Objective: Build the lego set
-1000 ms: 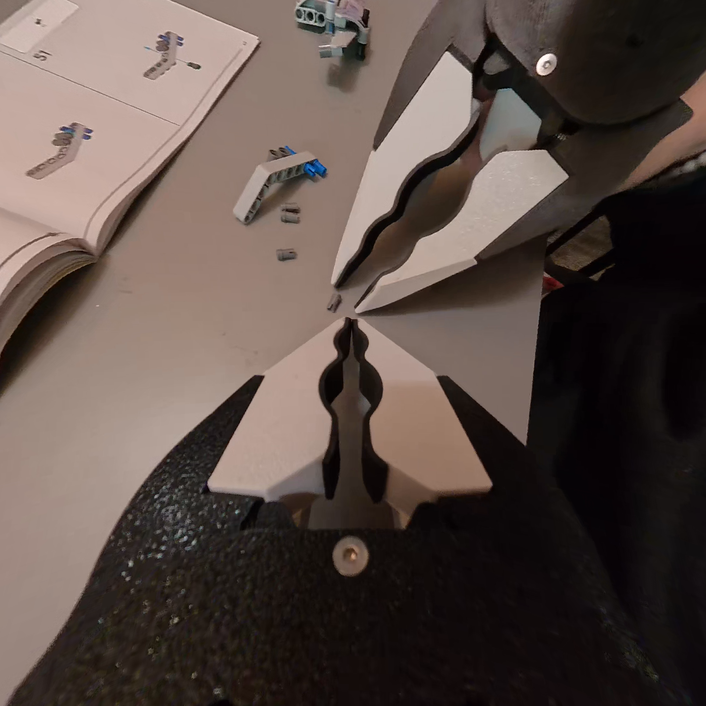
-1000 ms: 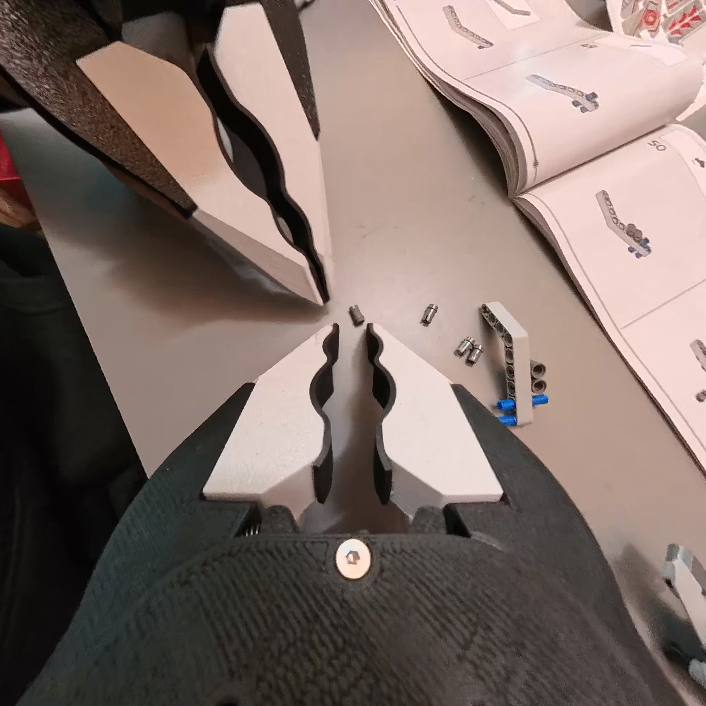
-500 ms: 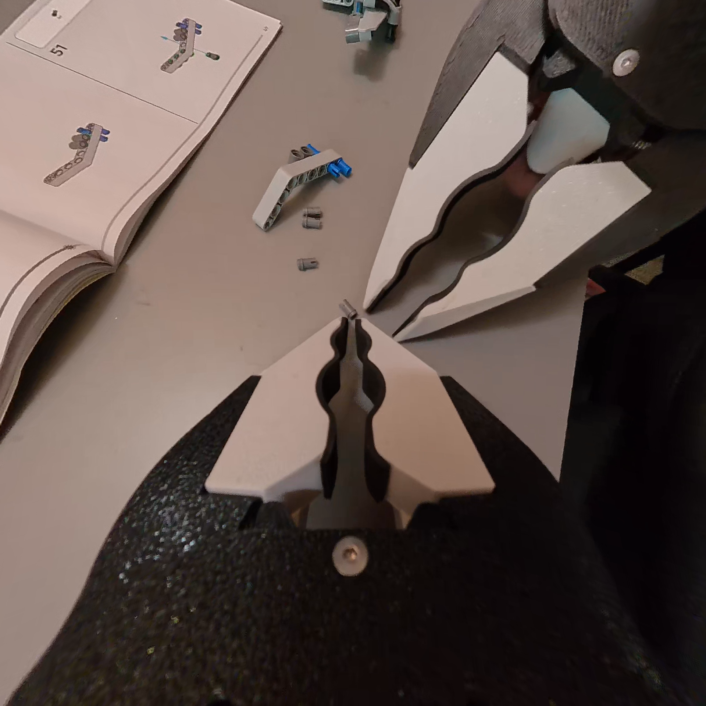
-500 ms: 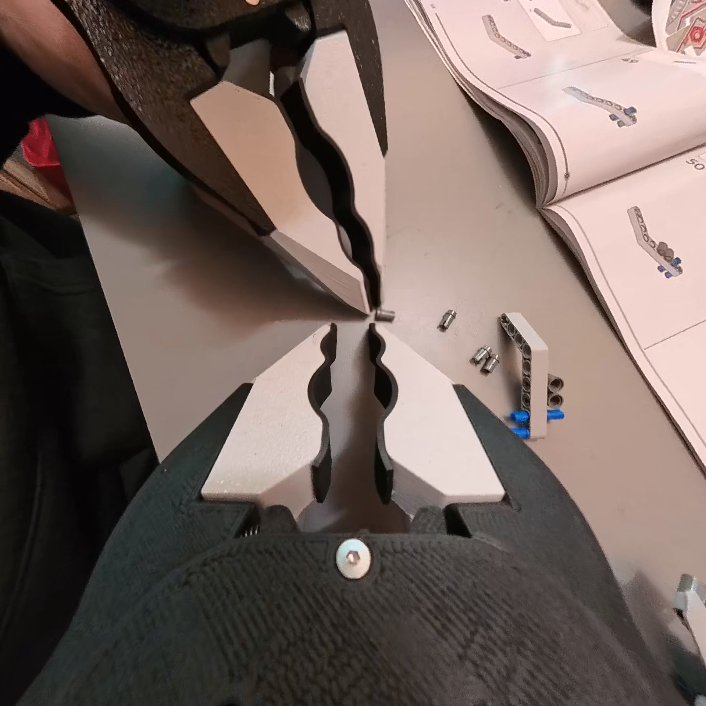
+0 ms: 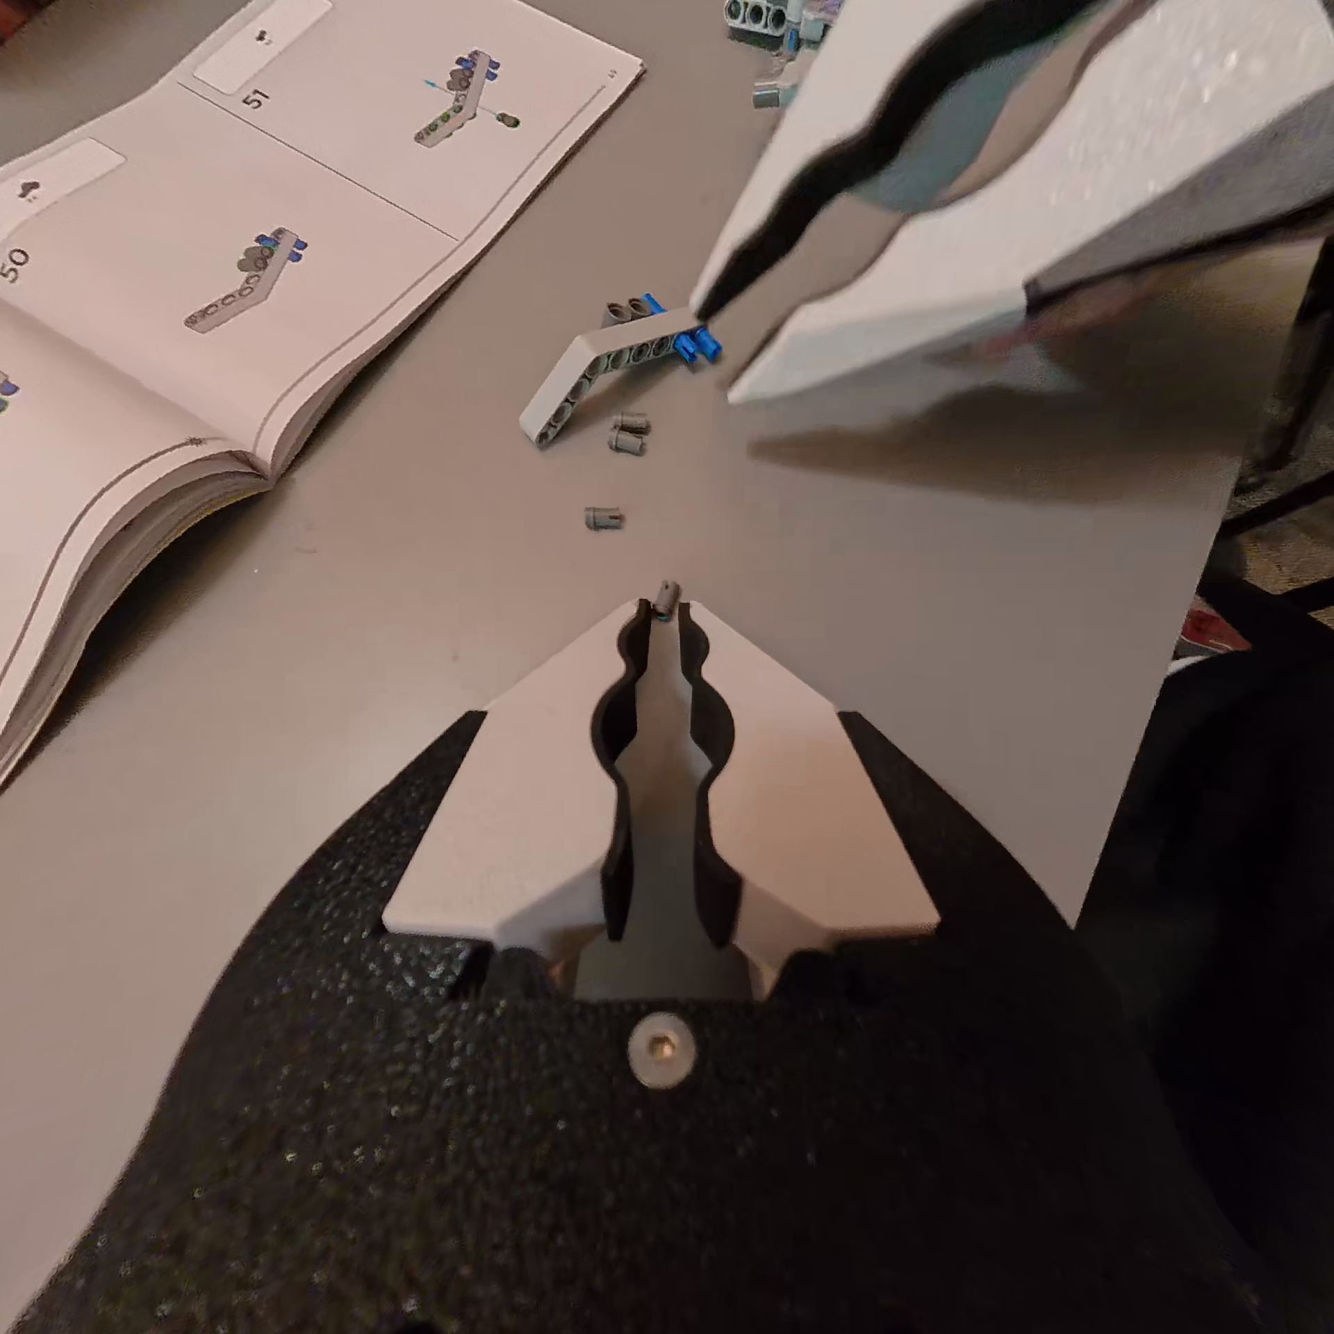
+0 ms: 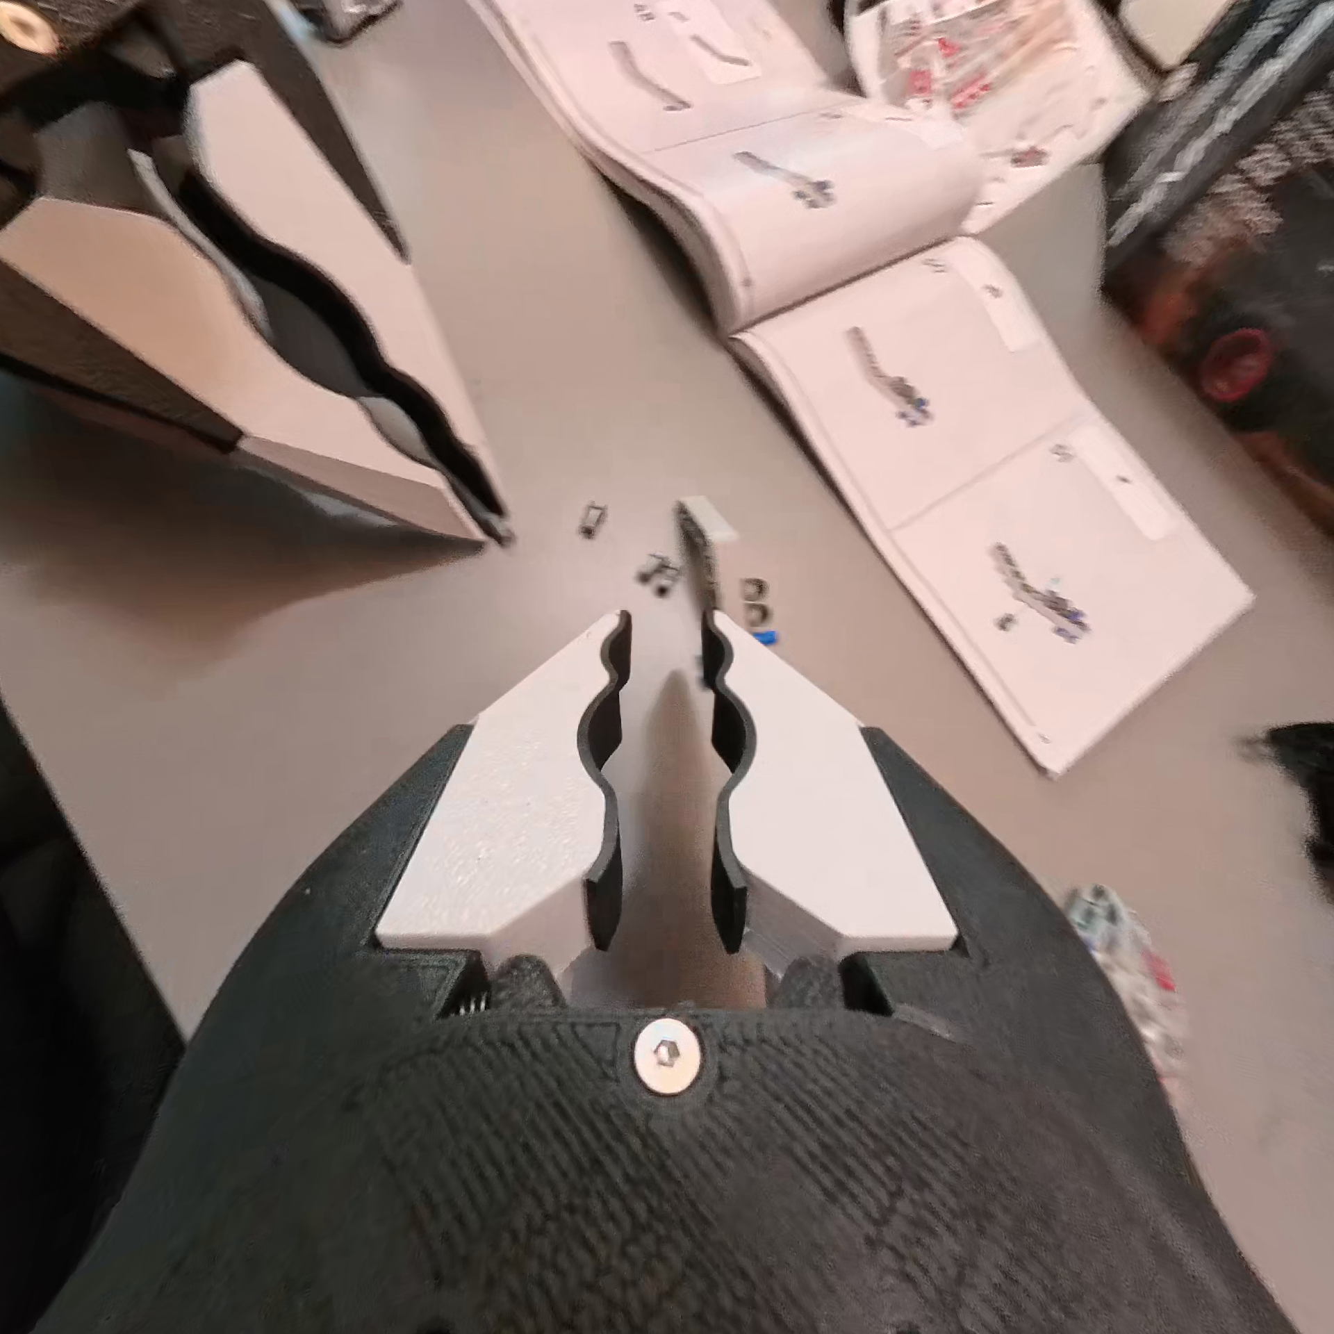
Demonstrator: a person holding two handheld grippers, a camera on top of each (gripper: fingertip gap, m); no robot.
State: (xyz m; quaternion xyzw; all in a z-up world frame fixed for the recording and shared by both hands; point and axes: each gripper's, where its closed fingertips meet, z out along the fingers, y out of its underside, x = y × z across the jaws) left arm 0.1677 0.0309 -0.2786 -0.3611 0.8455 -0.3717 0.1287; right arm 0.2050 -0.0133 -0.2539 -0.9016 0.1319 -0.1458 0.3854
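Note:
My left gripper (image 5: 663, 608) is shut on a small grey pin (image 5: 668, 595) that sticks out of its tips, a little above the grey table (image 5: 361, 650). It also shows at the upper left of the right wrist view (image 6: 499, 533). A light grey bent beam (image 5: 606, 368) with blue pins (image 5: 699, 345) and two dark pins lies ahead. My right gripper (image 6: 668, 619) is open and empty, its tips right at the beam (image 6: 704, 541), at the end with the blue pins. It shows in the left wrist view (image 5: 724, 355) too.
Three loose grey pins lie by the beam, two together (image 5: 629, 433) and one apart (image 5: 603, 518). An open instruction booklet (image 5: 216, 253) lies to the left. A partly built model (image 5: 765, 14) sits behind, and a dark box (image 6: 1227, 216) stands past the booklet.
My left gripper has closed on the small grey pin and now holds it. My right gripper has moved away from the left one to the bent beam and has opened a little wider.

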